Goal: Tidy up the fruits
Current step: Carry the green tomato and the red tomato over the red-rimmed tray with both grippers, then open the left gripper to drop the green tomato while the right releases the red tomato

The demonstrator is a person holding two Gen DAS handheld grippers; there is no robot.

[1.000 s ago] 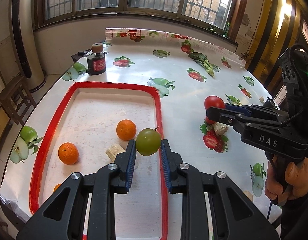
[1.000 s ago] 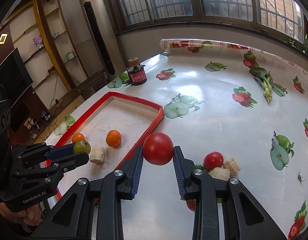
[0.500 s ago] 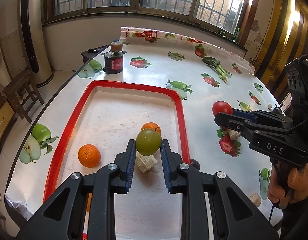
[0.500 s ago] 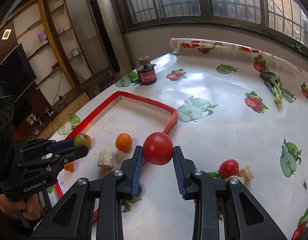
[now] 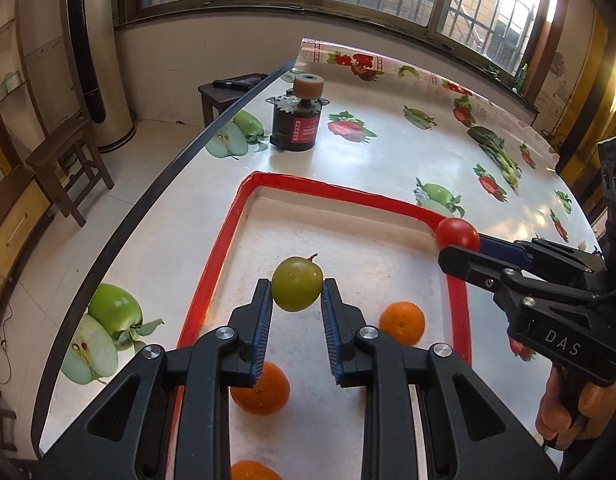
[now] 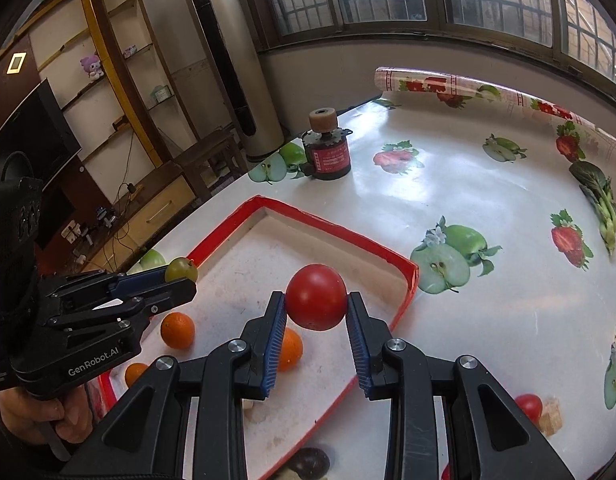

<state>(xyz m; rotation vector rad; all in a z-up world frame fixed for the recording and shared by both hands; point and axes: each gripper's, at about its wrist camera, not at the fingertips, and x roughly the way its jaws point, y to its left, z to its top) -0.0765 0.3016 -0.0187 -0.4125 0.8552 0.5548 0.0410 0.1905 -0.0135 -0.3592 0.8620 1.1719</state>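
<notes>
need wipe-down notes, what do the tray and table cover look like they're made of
Tray: probably rigid plastic, glossy red rim, matte speckled white floor with scuffs. Table cover: looks like glossy vinyl or oilcloth, since window glare reflects off it and its spare end sits rolled up at the far edge.

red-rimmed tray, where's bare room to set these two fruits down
The red-rimmed tray is bare across its far half, between the far rim and the green round fruit. The near half is crowded with three oranges.
</notes>
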